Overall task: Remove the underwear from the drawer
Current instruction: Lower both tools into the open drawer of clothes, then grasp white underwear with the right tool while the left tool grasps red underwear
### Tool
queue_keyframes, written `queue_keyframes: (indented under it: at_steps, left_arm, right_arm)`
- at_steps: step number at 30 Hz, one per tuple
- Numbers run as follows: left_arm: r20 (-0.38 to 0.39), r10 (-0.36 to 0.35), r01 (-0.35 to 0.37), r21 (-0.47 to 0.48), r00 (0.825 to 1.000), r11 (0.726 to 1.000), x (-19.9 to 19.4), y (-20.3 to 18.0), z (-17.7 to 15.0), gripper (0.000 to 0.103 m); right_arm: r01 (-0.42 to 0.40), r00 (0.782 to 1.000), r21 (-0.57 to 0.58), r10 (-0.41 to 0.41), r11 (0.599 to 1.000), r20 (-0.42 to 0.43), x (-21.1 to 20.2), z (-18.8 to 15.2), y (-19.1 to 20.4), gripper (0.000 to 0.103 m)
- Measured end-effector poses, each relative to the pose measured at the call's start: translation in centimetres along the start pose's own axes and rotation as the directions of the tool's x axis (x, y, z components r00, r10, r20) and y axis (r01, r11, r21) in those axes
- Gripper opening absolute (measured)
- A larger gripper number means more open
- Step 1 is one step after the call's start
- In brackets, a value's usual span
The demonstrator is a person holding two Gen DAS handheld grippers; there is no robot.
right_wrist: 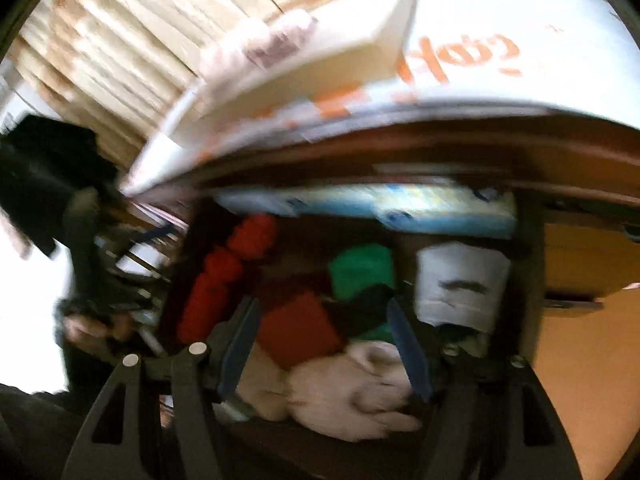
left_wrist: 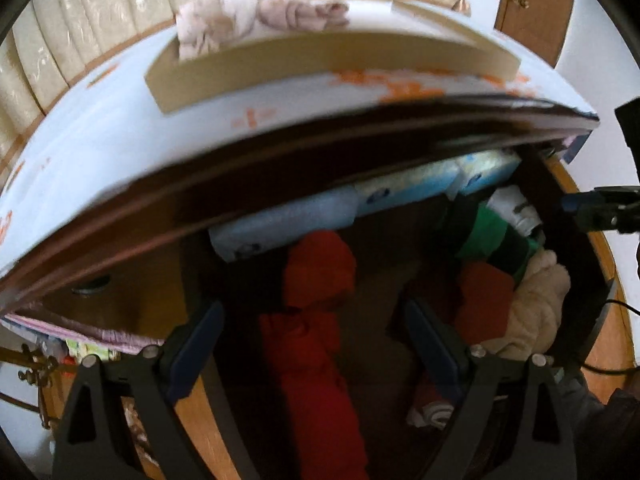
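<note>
Hovering over open wooden drawer (left_wrist: 192, 280), left tool (left_wrist: 316, 344) spread wide, nothing between fingers; long red rolled garment (left_wrist: 316, 344) lies below gap, toward 6 o'clock. Right tool (right_wrist: 324, 344) apart too, empty, above cream underwear bundle (right_wrist: 360, 392) at its 6 o'clock, red folded piece (right_wrist: 296, 328) and green one (right_wrist: 360, 268) toward 12. Two pink garments (left_wrist: 216, 16) sit on white box (left_wrist: 192, 76) on bench above.

Pale patterned curtain (left_wrist: 92, 60), wooden door (left_wrist: 536, 4)

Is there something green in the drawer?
Yes, a green cloth lies in the drawer among red ones.
</note>
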State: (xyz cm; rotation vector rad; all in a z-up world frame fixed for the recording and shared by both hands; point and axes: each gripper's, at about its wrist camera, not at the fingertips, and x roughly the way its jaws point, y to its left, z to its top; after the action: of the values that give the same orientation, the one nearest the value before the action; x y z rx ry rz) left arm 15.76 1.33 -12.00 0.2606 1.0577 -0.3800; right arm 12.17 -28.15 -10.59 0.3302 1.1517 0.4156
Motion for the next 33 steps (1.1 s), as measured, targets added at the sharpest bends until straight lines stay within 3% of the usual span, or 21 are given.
queue_keyframes:
  at_steps: [2, 4, 9, 13, 16, 21, 24, 29, 33]
  left_arm:
    - [-0.016, -0.005, 0.005, 0.000, 1.000, 1.000, 0.1, 0.0, -0.4, 0.093]
    - [-0.029, -0.021, 0.021, 0.006, 0.999, 1.000, 0.1, -0.1, -0.7, 0.093]
    - [-0.044, -0.080, 0.081, 0.001, 0.996, 0.997, 0.9, -1.3, 0.2, 0.093]
    - [-0.071, -0.143, 0.151, 0.126, 0.987, 0.981, 1.7, -5.2, 1.3, 0.093]
    - [-0.092, -0.133, 0.151, 0.230, 0.987, 0.961, 3.0, -8.3, 2.2, 0.093]
    - [-0.199, -0.173, 0.224, 0.276, 0.965, 0.935, 5.8, -11.1, 2.5, 0.093]
    - [-0.240, -0.116, 0.194, 0.335, 0.964, 0.922, 7.1, -12.1, 2.2, 0.093]
    - [-0.286, -0.114, 0.211, 0.335, 0.951, 0.918, 8.1, -12.8, 2.1, 0.093]
    - [-0.326, -0.155, 0.271, 0.349, 0.933, 0.897, 8.2, -13.9, 1.6, 0.093]
  right_arm:
    - [0.041, 0.998, 0.010, -0.040, 0.999, -0.045, 1.1, -0.2, -0.4, 0.068]
    - [0.018, 0.997, 0.013, -0.017, 1.000, -0.079, 1.3, -1.0, -0.9, 0.068]
    - [0.095, 0.992, -0.043, -0.098, 0.995, -0.085, 1.4, -2.2, 0.7, 0.068]
    - [0.092, 0.986, 0.042, -0.085, 0.995, -0.141, 1.7, -3.2, -0.2, 0.068]
    - [0.083, 0.985, 0.107, -0.065, 0.991, -0.163, 2.3, -4.2, -1.0, 0.068]
    - [0.088, 0.973, 0.164, -0.050, 0.983, -0.224, 4.4, -5.1, -1.6, 0.068]
    - [0.100, 0.968, 0.170, -0.056, 0.980, -0.246, 5.4, -5.5, -1.7, 0.068]
    - [0.116, 0.960, 0.178, -0.065, 0.977, -0.271, 6.5, -5.8, -1.9, 0.068]
    - [0.117, 0.958, 0.176, -0.064, 0.977, -0.280, 6.8, -5.9, -2.0, 0.068]
